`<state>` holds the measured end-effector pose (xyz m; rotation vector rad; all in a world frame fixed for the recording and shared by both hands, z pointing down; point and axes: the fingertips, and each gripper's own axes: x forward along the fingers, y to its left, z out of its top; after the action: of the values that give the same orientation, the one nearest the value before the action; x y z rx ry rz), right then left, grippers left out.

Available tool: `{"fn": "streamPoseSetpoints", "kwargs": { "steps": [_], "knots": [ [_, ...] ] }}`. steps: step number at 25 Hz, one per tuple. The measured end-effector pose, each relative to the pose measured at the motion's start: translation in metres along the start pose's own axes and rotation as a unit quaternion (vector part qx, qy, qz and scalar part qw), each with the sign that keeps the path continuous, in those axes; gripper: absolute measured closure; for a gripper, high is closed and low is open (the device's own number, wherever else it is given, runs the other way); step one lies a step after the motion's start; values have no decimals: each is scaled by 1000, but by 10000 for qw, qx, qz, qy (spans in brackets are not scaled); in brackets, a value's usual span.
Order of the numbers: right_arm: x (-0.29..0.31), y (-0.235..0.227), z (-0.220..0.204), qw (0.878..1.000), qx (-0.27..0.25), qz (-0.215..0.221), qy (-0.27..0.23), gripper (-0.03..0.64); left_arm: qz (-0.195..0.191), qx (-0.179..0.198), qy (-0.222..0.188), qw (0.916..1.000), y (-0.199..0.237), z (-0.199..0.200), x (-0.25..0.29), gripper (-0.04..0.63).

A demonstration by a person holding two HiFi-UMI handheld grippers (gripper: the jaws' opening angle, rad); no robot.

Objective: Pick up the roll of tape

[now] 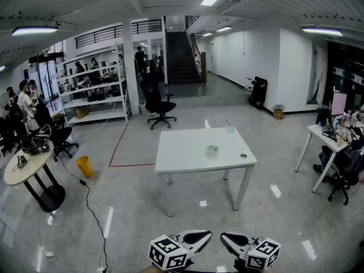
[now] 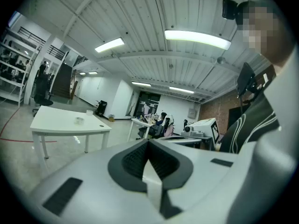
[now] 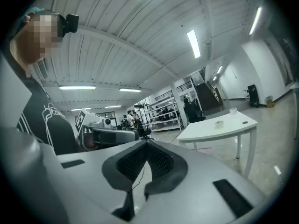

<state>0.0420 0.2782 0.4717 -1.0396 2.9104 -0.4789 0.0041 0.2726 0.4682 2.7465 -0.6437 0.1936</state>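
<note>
1. While I stand well back from it, the white table (image 1: pixel 176 152) stands on four legs on the grey floor (image 1: pixel 131 209).
2. My left gripper (image 2: pixel 148 143) has its jaws closed tip to tip, with nothing between them.
3. My right gripper (image 3: pixel 147 146), just beside the left, is likewise fully closed and empty.
4. The tape (image 1: pixel 212 151) rests on the tabletop, right of centre, well apart from both grippers.
5. A pale cup (image 1: pixel 230 127) stands near the far edge.
6. A dark disc (image 1: pixel 243 156) lies near the right edge.
</note>
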Motion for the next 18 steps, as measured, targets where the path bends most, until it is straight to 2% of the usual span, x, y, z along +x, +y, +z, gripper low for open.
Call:
{"fn": "streamPoseSetpoints", "kwargs": {
  "steps": [11,18],
  "knots": [
    [-24,-7,0,9997,4,-208,-107,604,-196,62,101,9997,-17,-2,18,592],
    [-28,-25,-7,9990,192,-381,-131,603,-346,59,233,9991,-17,-7,31,592]
  ]
}}
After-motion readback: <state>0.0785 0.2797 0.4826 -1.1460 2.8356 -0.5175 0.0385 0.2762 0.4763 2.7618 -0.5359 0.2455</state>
